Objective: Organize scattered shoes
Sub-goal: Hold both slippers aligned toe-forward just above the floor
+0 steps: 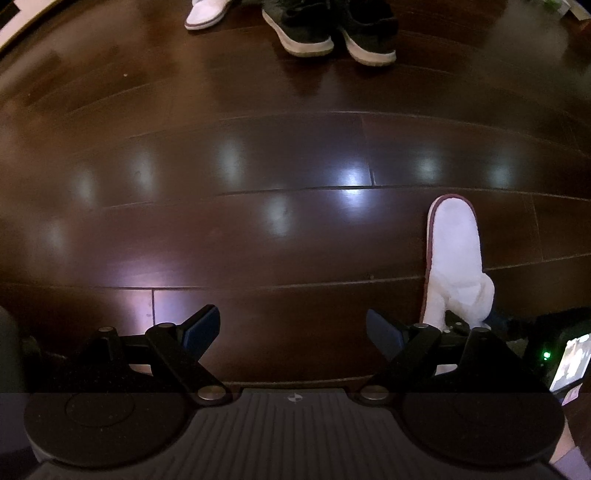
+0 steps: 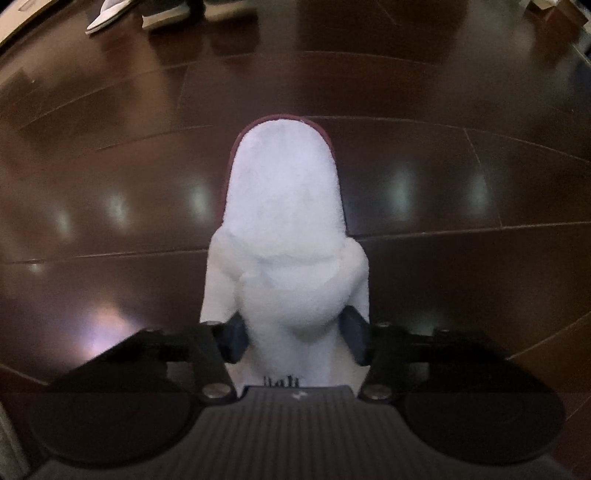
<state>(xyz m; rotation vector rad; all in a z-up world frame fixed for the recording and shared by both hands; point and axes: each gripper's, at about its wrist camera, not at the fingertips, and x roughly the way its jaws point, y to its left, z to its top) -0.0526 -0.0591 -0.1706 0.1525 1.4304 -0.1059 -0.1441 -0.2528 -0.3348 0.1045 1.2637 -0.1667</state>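
A white fluffy slipper (image 2: pixel 284 210) with a dark red sole rim fills the middle of the right wrist view, toe pointing away. My right gripper (image 2: pixel 293 338) is shut on the bunched upper of this slipper, a blue pad pressing each side. The same slipper (image 1: pixel 456 258) appears low right in the left wrist view, held over the floor. My left gripper (image 1: pixel 293 328) stands open above bare floor, nothing between its fingers. At the far edge a second white slipper (image 1: pixel 205 13) lies next to a pair of dark sneakers (image 1: pixel 332 31) with white soles.
Dark glossy wooden floor (image 1: pixel 258 155) with light reflections spreads between the grippers and the shoes. A small lit screen (image 1: pixel 570 360) shows at the right edge of the left wrist view. Pale objects sit at the far right corner (image 2: pixel 554 7).
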